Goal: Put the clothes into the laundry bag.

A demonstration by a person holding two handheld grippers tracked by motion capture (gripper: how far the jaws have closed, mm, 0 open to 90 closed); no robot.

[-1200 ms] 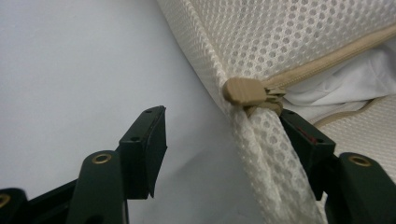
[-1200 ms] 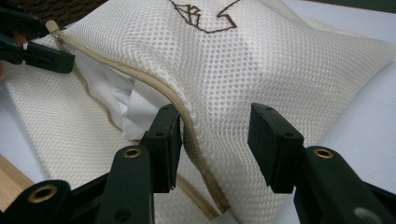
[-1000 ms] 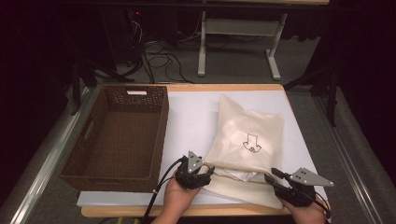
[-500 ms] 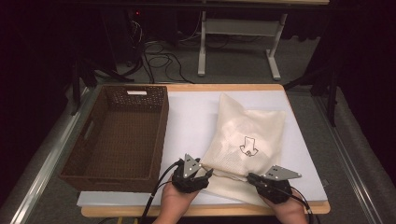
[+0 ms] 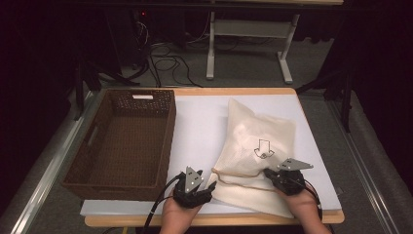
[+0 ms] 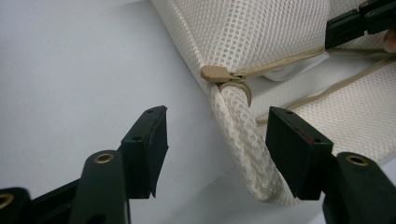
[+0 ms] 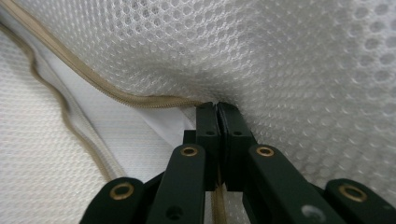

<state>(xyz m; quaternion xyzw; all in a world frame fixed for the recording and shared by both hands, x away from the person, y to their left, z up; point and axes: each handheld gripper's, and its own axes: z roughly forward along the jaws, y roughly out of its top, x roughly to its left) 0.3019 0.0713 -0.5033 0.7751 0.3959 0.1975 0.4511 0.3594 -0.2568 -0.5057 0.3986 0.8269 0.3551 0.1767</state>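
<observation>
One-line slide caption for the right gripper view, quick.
Right gripper shut on the mesh laundry bag beside its open tan zipper.

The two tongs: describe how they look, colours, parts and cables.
Both are black. The left tongs and right tongs each carry a grey three-cornered plate on top. Black cables trail back past the bare forearms; no sleeves show. The gripper views show flat black pads on link arms with brass-coloured rivets.

The person's forearms were cut off by the bottom edge of the high view. The right tongs (image 7: 217,108) met on the cream mesh zipped laundry bag (image 7: 299,56), whose pinched fabric was hidden between them. The bag's printed arrow mark (image 5: 263,147) was too small to read.
</observation>
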